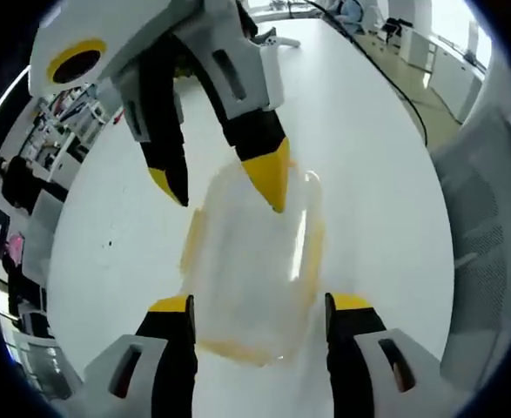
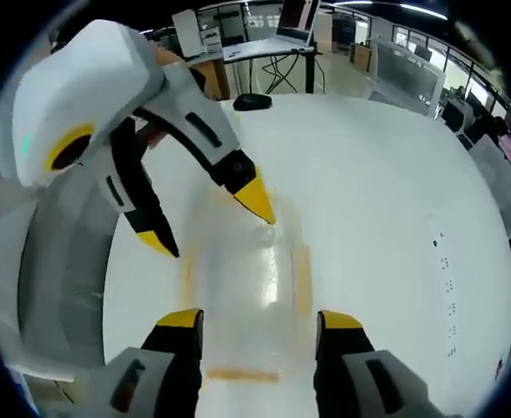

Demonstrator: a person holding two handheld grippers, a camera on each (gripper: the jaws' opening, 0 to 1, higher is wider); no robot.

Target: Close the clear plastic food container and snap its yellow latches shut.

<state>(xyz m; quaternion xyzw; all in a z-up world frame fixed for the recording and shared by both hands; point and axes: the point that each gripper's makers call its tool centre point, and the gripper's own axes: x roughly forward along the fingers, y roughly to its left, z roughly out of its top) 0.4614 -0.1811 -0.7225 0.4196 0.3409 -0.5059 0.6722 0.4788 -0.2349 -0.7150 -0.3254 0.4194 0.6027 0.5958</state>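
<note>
Container: the clear plastic food container (image 1: 253, 274) sits flat on the white tabletop (image 1: 368, 165), blurred, lid down on top.
Latches: yellow latches (image 1: 191, 239) run along the container's long sides and ends; too smeared to say whether they are snapped.
Left claw: the left claw (image 1: 259, 315) stands wide at the container's near end, a jaw at each corner, gripping nothing.
Right claw: the right claw (image 1: 225, 187) comes in from the container's far end, jaws spread wide, one yellow tip on the lid, the other off to the side.
Right claw, own view: wide at its end of the container (image 2: 242, 287), with the left claw (image 2: 211, 222) opposite.
</note>
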